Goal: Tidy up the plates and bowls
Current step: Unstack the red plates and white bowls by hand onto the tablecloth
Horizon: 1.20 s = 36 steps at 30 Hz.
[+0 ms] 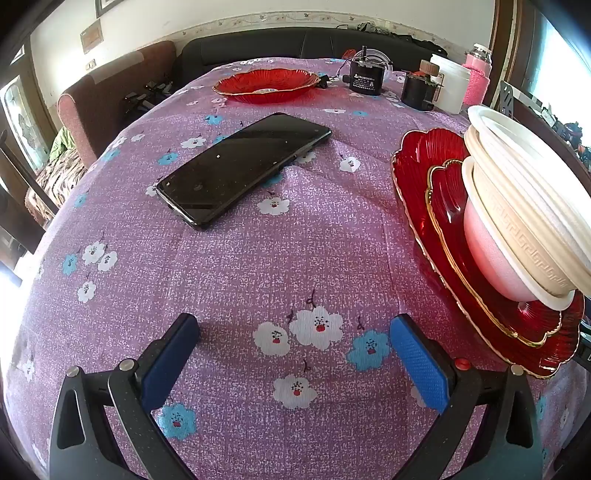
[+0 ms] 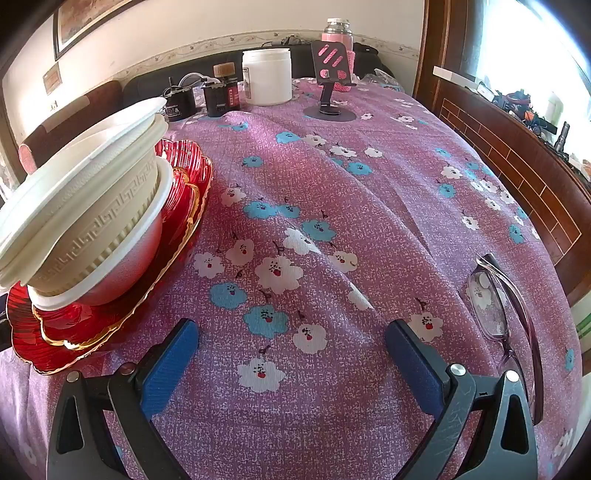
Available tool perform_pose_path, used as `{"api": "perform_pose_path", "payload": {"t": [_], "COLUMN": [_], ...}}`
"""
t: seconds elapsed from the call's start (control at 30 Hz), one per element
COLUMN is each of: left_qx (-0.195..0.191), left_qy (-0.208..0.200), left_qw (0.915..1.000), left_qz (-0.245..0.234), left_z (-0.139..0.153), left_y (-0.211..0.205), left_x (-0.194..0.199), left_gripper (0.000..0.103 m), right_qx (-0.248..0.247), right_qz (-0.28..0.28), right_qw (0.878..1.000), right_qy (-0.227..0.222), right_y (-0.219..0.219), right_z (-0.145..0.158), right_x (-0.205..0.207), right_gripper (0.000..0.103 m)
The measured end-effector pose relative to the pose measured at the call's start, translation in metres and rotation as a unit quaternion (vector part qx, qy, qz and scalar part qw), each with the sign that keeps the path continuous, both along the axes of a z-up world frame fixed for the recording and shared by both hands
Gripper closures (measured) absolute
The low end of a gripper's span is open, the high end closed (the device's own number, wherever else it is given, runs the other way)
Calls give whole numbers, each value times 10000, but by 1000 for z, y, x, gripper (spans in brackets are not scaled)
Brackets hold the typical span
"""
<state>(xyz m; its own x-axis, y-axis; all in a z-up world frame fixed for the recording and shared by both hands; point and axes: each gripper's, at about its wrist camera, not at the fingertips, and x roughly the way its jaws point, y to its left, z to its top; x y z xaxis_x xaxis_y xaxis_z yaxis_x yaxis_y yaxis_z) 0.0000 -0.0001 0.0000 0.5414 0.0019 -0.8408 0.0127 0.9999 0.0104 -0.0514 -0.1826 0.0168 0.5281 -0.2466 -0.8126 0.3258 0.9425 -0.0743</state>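
A stack of nested cream bowls (image 1: 524, 206) stands on two stacked red glass plates (image 1: 424, 177) at the right of the left wrist view. The same bowls (image 2: 85, 206) and red plates (image 2: 184, 173) are at the left of the right wrist view. Another red plate (image 1: 266, 85) sits alone at the far side of the table. My left gripper (image 1: 295, 354) is open and empty above the purple floral cloth, left of the stack. My right gripper (image 2: 291, 350) is open and empty, right of the stack.
A black phone (image 1: 243, 166) lies mid-table. Small black devices (image 1: 365, 77), a white jar (image 2: 266, 75), a pink flask (image 2: 337, 31) and a phone stand (image 2: 330, 92) stand at the far edge. Glasses (image 2: 498, 314) lie at the right by the table edge.
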Motion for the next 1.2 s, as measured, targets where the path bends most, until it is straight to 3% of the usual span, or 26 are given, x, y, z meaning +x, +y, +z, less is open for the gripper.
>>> {"api": "perform_pose_path", "payload": {"t": [1.2], "left_qx": [-8], "left_qy": [1], "left_qw": [10000], "left_qz": [-2], "left_z": [-2], "left_y": [1], "left_x": [-1], "left_gripper": [0], "right_qx": [-10], "right_qz": [0], "right_qw": [10000], "right_qy": [5], "right_y": [0], "right_z": [0], "right_x": [0], "right_gripper": [1]}}
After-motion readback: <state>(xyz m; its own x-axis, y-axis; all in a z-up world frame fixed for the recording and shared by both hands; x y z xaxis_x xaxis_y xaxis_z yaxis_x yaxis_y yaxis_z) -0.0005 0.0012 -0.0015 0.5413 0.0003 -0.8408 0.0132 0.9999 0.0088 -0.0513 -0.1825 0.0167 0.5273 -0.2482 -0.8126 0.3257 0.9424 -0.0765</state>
